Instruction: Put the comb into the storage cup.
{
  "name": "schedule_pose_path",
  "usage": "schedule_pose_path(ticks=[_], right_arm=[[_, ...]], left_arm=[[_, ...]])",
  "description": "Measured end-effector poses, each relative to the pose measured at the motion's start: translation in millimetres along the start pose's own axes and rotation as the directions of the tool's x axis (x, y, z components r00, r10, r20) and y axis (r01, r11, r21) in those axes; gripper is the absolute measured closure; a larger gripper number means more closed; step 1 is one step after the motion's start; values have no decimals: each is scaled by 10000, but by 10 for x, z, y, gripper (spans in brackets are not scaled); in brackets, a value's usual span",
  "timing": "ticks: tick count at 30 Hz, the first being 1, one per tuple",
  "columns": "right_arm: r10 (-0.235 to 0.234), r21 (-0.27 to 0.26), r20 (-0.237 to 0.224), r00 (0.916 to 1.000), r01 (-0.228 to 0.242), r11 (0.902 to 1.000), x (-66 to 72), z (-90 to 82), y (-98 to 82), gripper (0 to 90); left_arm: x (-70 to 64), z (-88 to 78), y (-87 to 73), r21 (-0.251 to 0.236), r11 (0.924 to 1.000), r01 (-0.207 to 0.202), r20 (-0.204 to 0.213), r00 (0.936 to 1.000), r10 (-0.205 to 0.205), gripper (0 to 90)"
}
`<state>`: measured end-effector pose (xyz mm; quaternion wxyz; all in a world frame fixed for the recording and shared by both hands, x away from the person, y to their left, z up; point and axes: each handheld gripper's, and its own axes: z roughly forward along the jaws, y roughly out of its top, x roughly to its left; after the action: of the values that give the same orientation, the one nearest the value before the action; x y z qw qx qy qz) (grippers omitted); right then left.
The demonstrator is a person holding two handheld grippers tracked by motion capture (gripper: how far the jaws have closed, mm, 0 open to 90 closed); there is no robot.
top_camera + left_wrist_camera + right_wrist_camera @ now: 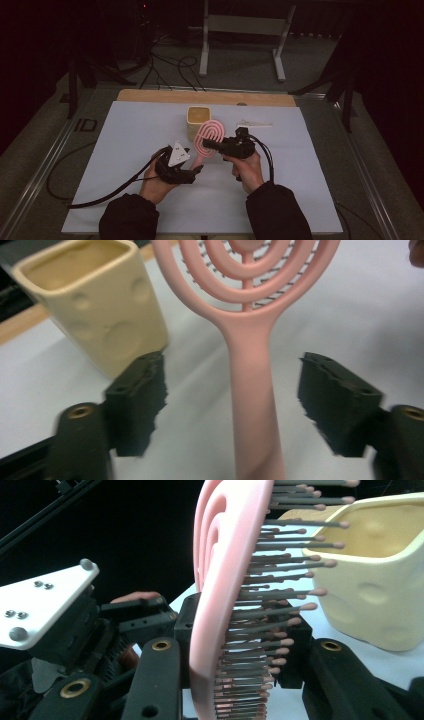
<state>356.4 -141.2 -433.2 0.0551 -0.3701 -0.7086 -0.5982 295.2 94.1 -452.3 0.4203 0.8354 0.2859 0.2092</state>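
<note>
Holding pink plastic hairbrush with looped oval head [209, 136] above white bench [125, 150]: right hand-held gripper [210, 145] clamped on head, bristles between pads. Left hand-held gripper [196, 170] spread open, handle between pads, untouched. Brush long axis runs 7-to-1 o'clock in high view; head toward cream ceramic square cup [198, 121], just beside at 11 o'clock. Right hand-held gripper nearer cup.

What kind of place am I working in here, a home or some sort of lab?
Most likely a lab or recording workspace, not a home. The table wears a plain white sheet, loose cables trail over the carpeted floor behind it, and a bare metal stand sits in a dark room. The pink hairbrush and yellow cup look like props.
</note>
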Motion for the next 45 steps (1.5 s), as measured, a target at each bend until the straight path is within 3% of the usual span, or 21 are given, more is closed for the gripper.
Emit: schedule_pose_path(ticks=[5,10,12,28,34,45], right_arm=[[-10,-12,18,10000,10,10000,-5,-13,6,640],[5,-15,62,10000,-5,10000,-14,-24,11,640],[13,7,67,10000,-13,10000,-14,-26,13,640],[-113,-1,161,9998,113,9999,1,-61,43,640],[-68,-66,225,9997,69,10000,-4,-92,60,640],[-115,-74,227,9997,117,9999,0,-101,79,640]], left_arm=[[-3,-104,5,-615,9981,-21,-161,9999,11,146],[19,-171,17,-715,9974,-81,-419,9991,51,53],[51,-194,2,-857,9963,91,-335,9994,-120,27],[307,-441,-328,-1310,9866,970,-1062,9881,-1113,1],[440,-591,-508,-1462,9800,1352,-1358,9785,-1552,1],[592,-797,-839,-1771,9587,2224,-1519,9563,-2498,1]])
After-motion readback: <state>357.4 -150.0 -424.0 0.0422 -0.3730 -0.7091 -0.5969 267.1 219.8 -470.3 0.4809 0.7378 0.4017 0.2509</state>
